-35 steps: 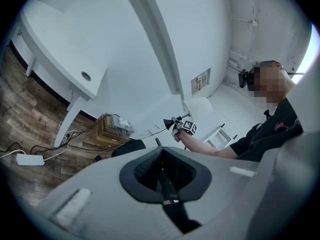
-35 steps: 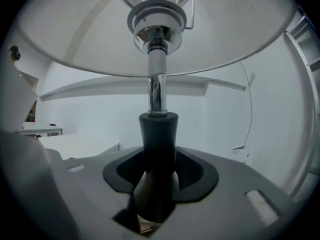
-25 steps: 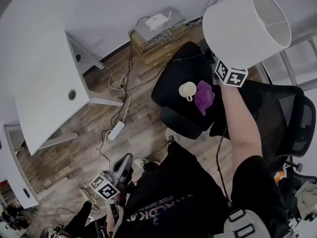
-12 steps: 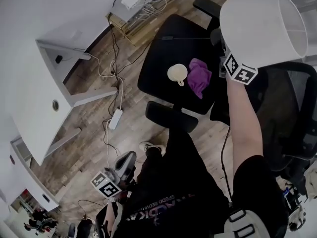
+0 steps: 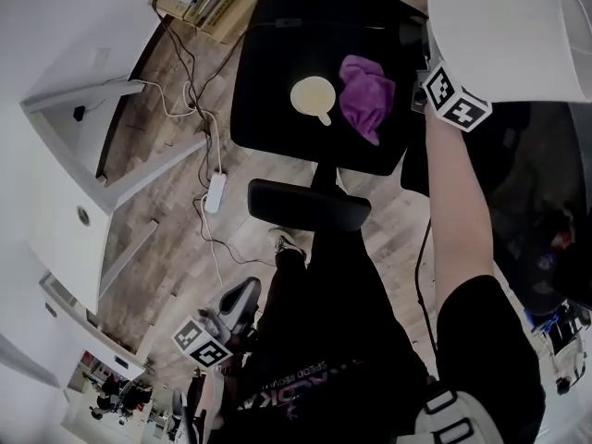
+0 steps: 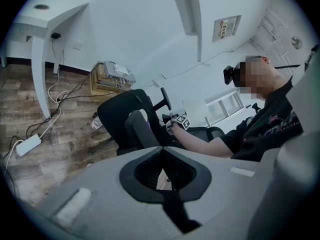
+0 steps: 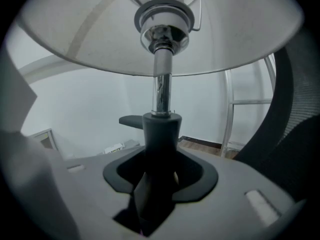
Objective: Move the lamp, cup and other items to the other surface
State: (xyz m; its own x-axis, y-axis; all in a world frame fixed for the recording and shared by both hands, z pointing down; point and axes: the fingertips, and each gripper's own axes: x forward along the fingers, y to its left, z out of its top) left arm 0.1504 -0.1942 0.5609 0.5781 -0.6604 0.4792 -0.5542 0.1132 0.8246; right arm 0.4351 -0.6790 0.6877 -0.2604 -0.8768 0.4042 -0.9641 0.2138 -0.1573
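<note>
Our right gripper [image 7: 160, 134] pinches the lamp [image 5: 518, 35] by its stem, so we carry it upright and slowly; the left gripper [image 6: 162, 153] has its jaws pressed together, empty

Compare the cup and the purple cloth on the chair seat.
The cup is cream and round, the purple cloth crumpled and irregular. The cup stands mouth up; the cloth lies in a heap. Both rest side by side on the black chair seat.
</note>
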